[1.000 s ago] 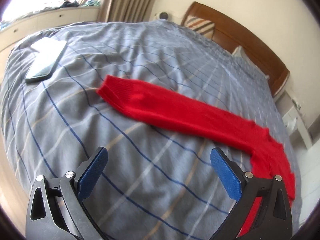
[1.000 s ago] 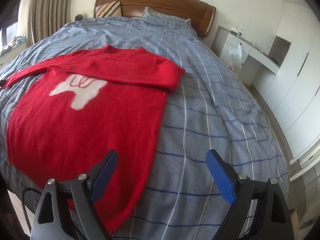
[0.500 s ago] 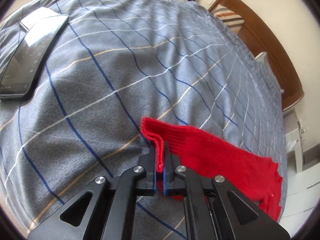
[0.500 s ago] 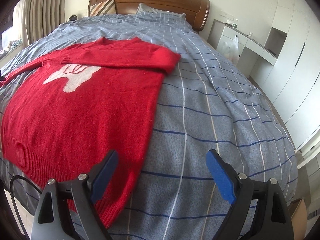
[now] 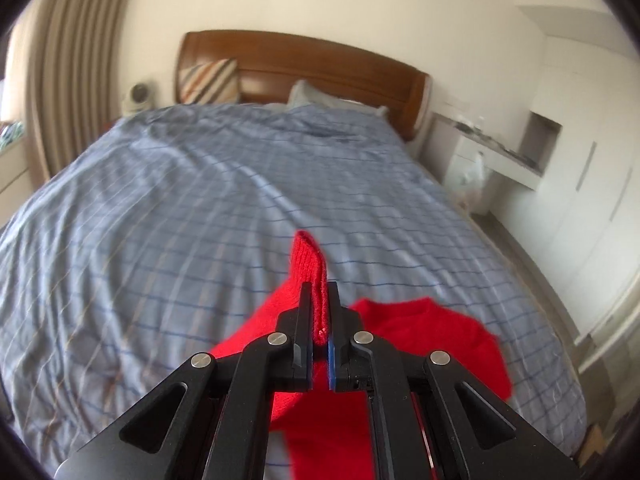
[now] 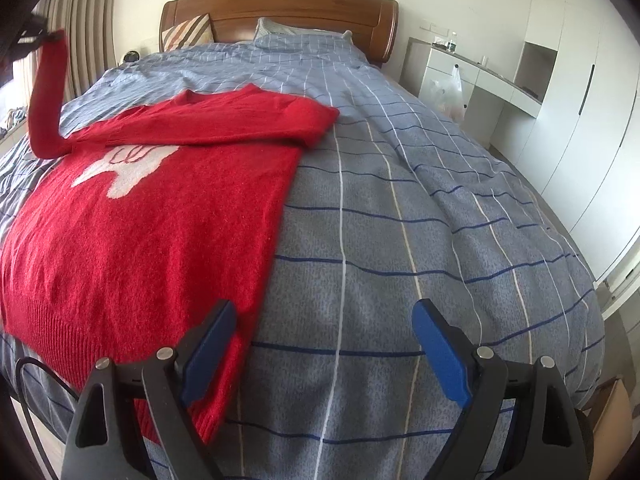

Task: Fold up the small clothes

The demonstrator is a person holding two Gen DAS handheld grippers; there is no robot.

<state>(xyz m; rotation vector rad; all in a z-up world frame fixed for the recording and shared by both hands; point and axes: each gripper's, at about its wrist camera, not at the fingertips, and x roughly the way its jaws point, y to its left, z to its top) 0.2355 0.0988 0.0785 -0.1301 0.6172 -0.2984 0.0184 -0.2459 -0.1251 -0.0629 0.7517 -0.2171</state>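
Clamped on the cuff of the sweater's sleeve (image 5: pixel 309 264), the left gripper (image 5: pixel 319 312) has its jaws nearly together with the red knit pinched between them and the cuff end poking out past the tips. By contrast the right gripper (image 6: pixel 324 350) has its jaws spread wide with nothing between them, low over the near edge of the bed.

From the right wrist view, the red sweater (image 6: pixel 152 216) lies flat on the left half of the blue checked duvet (image 6: pixel 420 208), white motif up, hem toward the camera and neck toward the headboard (image 6: pixel 280 4). Its far sleeve is already folded across the chest. The lifted sleeve rises steeply from the left shoulder to the upper left corner of that view, off the bedding along most of its length.

What the coming fold turns on, as I judge it: the body lies to the right of and below the held cuff, with the body's long axis running hem to neck, so the sleeve wants carrying rightward across that axis. The left hand alone has the cloth; the right is nearer the hem.

Beyond the bed stand a striped pillow (image 6: pixel 188 32), curtains (image 5: pixel 68 80) and white cabinets (image 6: pixel 560 92).
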